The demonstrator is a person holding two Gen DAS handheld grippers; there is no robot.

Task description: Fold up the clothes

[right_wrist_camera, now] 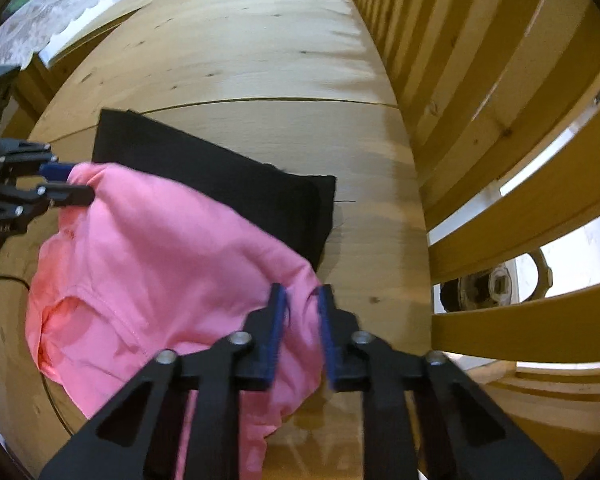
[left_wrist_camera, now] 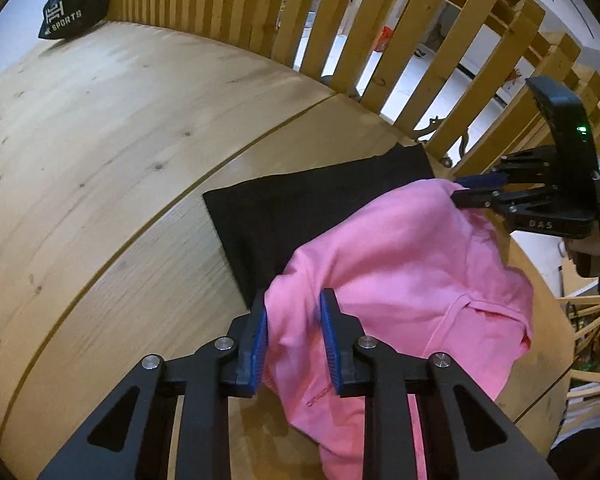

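A pink garment [left_wrist_camera: 400, 260] [right_wrist_camera: 160, 248] hangs bunched between my two grippers, just above the wooden table [left_wrist_camera: 100, 140] [right_wrist_camera: 260, 40]. My left gripper [left_wrist_camera: 294, 300] [right_wrist_camera: 74, 184] is shut on one edge of it, with pink cloth filling the gap between the blue pads. The right gripper [right_wrist_camera: 302, 294] [left_wrist_camera: 460, 190] is pinched on the opposite edge. Part of the pink garment drapes over a flat folded black garment [left_wrist_camera: 300, 208] [right_wrist_camera: 220, 176] lying on the table.
A wooden slat railing [left_wrist_camera: 260, 8] [right_wrist_camera: 480, 80] runs along the table's far side, close to the black garment. A black sports bag [left_wrist_camera: 74, 4] sits in the far corner. A white lace cloth [right_wrist_camera: 40, 12] lies beyond the table.
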